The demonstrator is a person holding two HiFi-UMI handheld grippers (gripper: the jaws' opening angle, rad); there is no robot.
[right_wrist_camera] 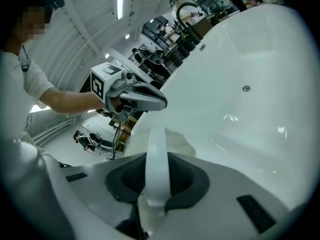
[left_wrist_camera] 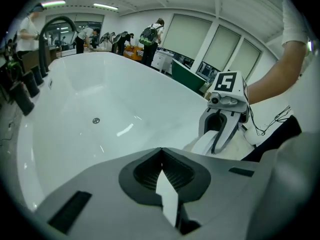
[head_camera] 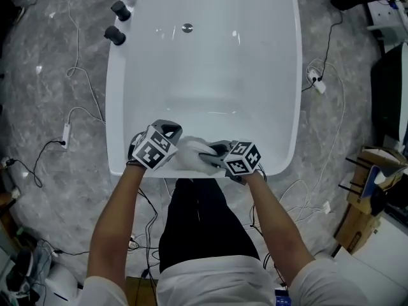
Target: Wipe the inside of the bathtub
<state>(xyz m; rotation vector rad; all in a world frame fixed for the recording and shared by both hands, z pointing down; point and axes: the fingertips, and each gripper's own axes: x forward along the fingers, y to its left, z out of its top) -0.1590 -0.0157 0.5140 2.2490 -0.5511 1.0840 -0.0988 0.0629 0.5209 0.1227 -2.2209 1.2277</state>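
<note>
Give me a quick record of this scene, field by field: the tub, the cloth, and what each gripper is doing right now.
bathtub: white, seen lengthwise from its near end
drain: in the tub floor, toward the far end
knobs: three, black, on the far left rim
cloth: white, bunched at the near end of the tub, between the two grippers
left gripper: fingers closed on a fold of the cloth
right gripper: fingers closed on a strip of the cloth

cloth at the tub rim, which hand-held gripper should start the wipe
Right, probably: the right hand-held gripper clamps a broad fold of cloth; the left hand-held gripper pinches only a sliver.
</note>
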